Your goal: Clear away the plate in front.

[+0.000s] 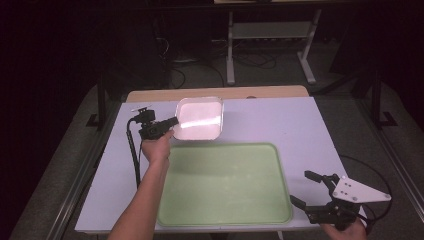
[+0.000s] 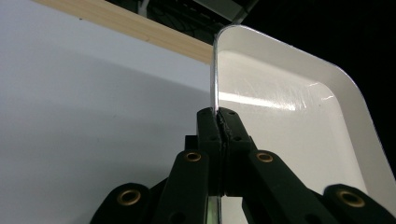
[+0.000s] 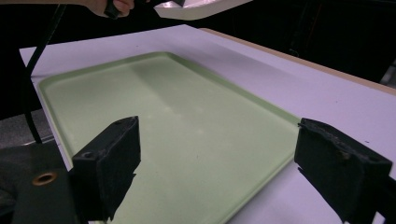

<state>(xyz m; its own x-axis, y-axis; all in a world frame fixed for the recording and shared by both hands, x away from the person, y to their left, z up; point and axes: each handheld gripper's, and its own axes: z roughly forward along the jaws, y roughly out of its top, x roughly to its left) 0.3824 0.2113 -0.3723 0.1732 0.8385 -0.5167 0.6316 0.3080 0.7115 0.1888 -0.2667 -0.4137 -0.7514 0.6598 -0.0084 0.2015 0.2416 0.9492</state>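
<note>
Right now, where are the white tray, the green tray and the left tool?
white tray [image 1: 200, 120], high view, its shiny inner face.
green tray [image 1: 225, 182], high view, its bare floor.
left tool [image 2: 218, 122], left gripper view, the tips clamped on the white tray's rim.

Lab or test room — dark, with a pale work surface [image 1: 300, 125] on a metal frame, loose floor cables [image 1: 250, 60], white desk legs [image 1: 231, 50] behind.

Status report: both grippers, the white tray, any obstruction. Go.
Left gripper shut on white tray rim, tray lifted. Right gripper open, beside green tray. Nothing in the way.
</note>
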